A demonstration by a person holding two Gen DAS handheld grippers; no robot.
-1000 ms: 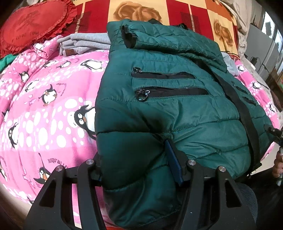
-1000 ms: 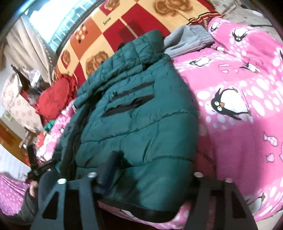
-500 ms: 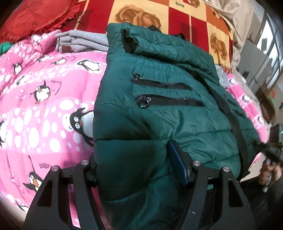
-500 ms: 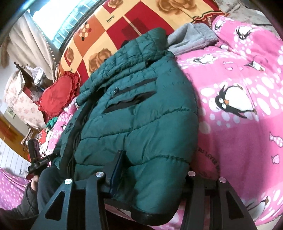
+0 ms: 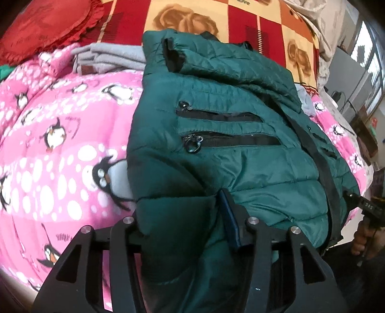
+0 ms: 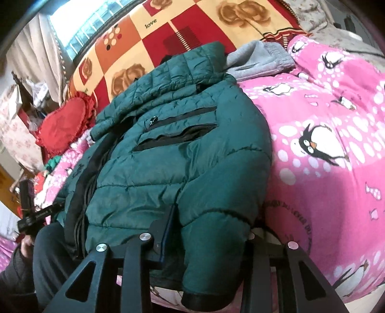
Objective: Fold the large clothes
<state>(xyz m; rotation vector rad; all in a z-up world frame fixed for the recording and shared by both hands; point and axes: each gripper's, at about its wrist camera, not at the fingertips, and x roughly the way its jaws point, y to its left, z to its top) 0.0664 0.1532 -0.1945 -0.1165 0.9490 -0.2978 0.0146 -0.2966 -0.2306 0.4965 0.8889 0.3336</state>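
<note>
A dark green puffer jacket (image 5: 240,134) lies front up on the pink penguin blanket (image 5: 53,154), with two black zip pockets and a black front zip. It also shows in the right wrist view (image 6: 168,154). My left gripper (image 5: 182,216) is shut on the jacket's lower left hem. Its right finger (image 5: 231,216) presses into the cloth. My right gripper (image 6: 211,228) is shut on the lower right hem and sleeve end. Its left finger (image 6: 166,231) shows; the other is hidden by cloth.
Folded grey clothes (image 5: 108,57) lie behind the jacket. A red heart cushion (image 5: 45,26) and a red and yellow rose blanket (image 5: 240,21) are at the back. The bed's front edge is just below both grippers.
Both grippers keep their hold on the hem. The views have moved closer and a little forward over the jacket, whose lower part bunches up more.
</note>
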